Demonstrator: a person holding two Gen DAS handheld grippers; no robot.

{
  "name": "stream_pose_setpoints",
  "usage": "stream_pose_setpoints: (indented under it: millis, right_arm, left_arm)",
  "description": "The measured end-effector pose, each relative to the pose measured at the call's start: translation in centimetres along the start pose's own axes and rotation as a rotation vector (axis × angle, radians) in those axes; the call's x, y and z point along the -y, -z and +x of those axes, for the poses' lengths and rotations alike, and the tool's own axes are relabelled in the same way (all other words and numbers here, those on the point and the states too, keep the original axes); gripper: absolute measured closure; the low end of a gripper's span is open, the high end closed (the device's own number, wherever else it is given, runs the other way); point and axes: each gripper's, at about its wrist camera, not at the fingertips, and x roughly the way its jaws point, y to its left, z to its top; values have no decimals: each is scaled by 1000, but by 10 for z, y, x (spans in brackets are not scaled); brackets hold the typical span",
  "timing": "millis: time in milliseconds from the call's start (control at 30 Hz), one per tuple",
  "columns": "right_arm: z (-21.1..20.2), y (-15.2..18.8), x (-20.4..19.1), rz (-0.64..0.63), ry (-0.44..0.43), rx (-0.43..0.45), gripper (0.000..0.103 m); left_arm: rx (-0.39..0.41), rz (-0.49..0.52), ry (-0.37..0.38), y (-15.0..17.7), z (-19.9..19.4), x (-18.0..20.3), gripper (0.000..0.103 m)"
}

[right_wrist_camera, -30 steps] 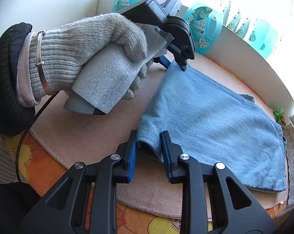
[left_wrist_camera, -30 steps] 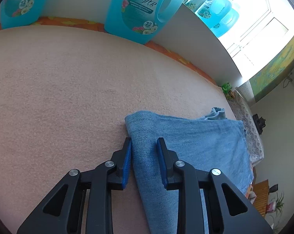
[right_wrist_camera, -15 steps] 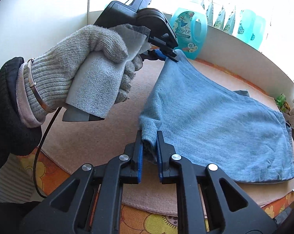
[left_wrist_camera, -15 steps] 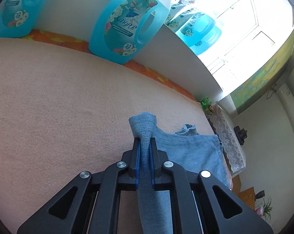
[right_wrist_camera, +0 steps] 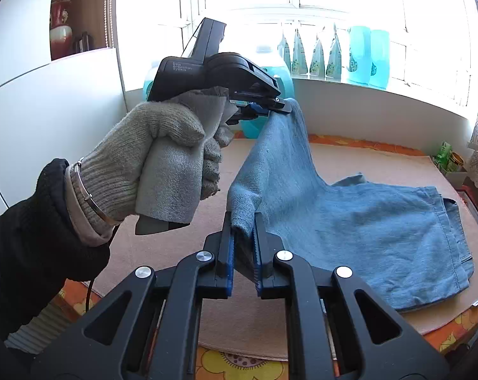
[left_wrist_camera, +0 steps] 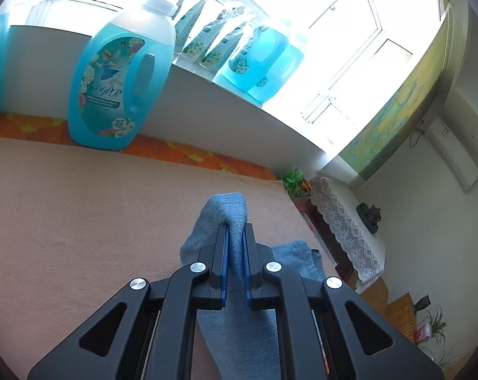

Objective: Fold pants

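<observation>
Light-blue denim pants (right_wrist_camera: 381,221) lie folded on a beige mat (right_wrist_camera: 381,164), with their left end raised off it. My left gripper (right_wrist_camera: 270,109), held by a grey-gloved hand (right_wrist_camera: 150,158), is shut on the far corner of that end. In the left wrist view the cloth of the pants (left_wrist_camera: 235,332) sticks out past my left gripper (left_wrist_camera: 235,226) and hangs down under it. My right gripper (right_wrist_camera: 242,218) is shut on the near corner, with the fabric bunched between its blue pads. The pants' right part stays flat on the mat.
A large blue detergent bottle (left_wrist_camera: 118,88) stands on the orange flowered cloth (left_wrist_camera: 182,153) behind the mat (left_wrist_camera: 80,221). More bottles and pouches (right_wrist_camera: 365,57) line the window sill. A lace-covered side table (left_wrist_camera: 343,218) stands to the right.
Both grippers closed on the pants' left edge and rose, pulling that end up off the mat. The views tilted up toward the window.
</observation>
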Motion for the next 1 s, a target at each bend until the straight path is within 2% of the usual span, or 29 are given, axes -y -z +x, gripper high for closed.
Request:
stream_pose_setpoints:
  millis: [133,200,300,433,500,567,667,767,800,900,933,1000]
  right_arm:
    - [-23,-11,50,32,15,24,93]
    - [-28,-16,82,59,23,30,93]
    - [-35,-11,126,126,37,23,93]
    - [-29,7,178,207,81,-2,94]
    - [-26,22,210,283,56,-23,94]
    - [-24,42,236,350,0,-58,94]
    - [-17,76,260,428,-39,-138,94]
    - [-9,100,275,470,-91,-216,93]
    - [-7,104,279,479,-109,-233,92]
    - [-10,103,290,474,-162,-276,82]
    - [-14,99,294,465,-160,-266,76]
    - [-20,82,307,472,-141,-225,72]
  left_arm:
    - [5,40,3,-6,28,42,97]
    - [18,63,1,-9,42,64,100]
    - [32,103,10,-13,64,94,102]
    - [-1,192,-10,-6,93,121,102]
    - [-5,241,-46,-2,98,124,102]
    - [-57,260,-39,4,104,120,102]
    - [-136,323,-28,30,102,119,102]
    - [-239,386,13,70,91,119,101]
    - [-261,408,31,84,86,119,98]
    - [-323,460,63,120,80,125,94]
    - [-350,470,71,129,82,126,94]
    - [-387,496,66,145,88,126,94]
